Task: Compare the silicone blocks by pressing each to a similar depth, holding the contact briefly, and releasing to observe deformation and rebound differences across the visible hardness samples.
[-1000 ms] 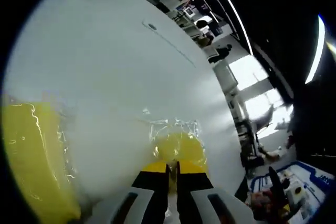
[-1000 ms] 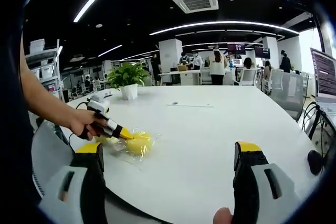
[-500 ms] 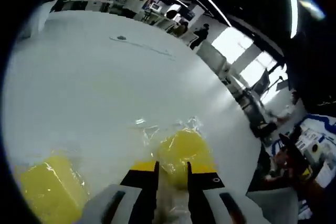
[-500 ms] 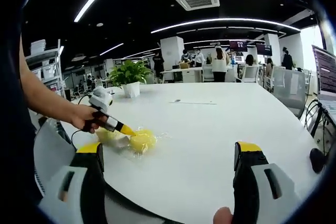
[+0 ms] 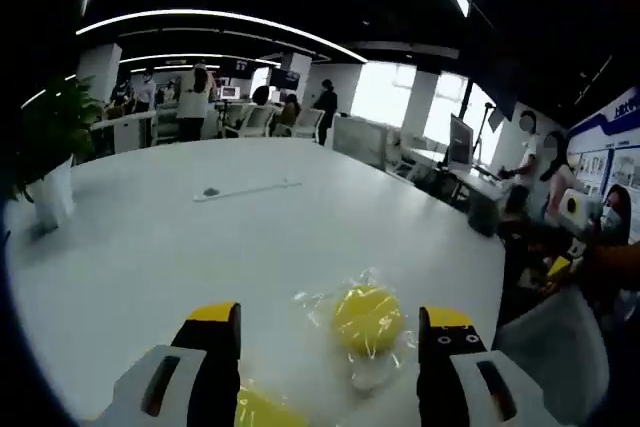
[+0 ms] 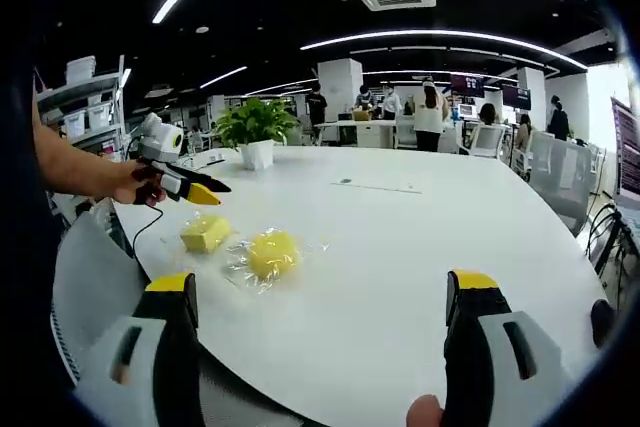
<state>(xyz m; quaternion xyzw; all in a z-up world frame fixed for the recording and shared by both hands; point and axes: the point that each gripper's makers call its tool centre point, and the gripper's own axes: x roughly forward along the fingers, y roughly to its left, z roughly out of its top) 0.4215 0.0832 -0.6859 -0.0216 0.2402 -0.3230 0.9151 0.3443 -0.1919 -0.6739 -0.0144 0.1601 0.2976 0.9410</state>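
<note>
The right gripper view takes in the whole scene from the side: two yellow silicone blocks lie near each other on the white table (image 6: pixel 400 277), a bare block (image 6: pixel 205 233) and a wrapped block (image 6: pixel 272 252) sitting on crinkled clear film (image 6: pixel 243 269); above and beside them the left gripper (image 6: pixel 203 193) is held in a hand (image 6: pixel 135 183), lifted clear of both blocks, yellow tips pointing toward the table's middle; a potted plant (image 6: pixel 256 132) stands further back.

The left gripper view looks along the table instead; the left gripper (image 5: pixel 328 322) has its jaws spread wide with nothing between them; the wrapped block (image 5: pixel 367 318) lies on the table just ahead, nearer the right-hand jaw, while the bare block (image 5: pixel 262 409) shows only as a yellow edge at the bottom; its long axis cannot be told.

The right gripper (image 6: pixel 328 292) is likewise wide apart and holds nothing, well back from the blocks.

No lettering on the blocks or film can be read.
</note>
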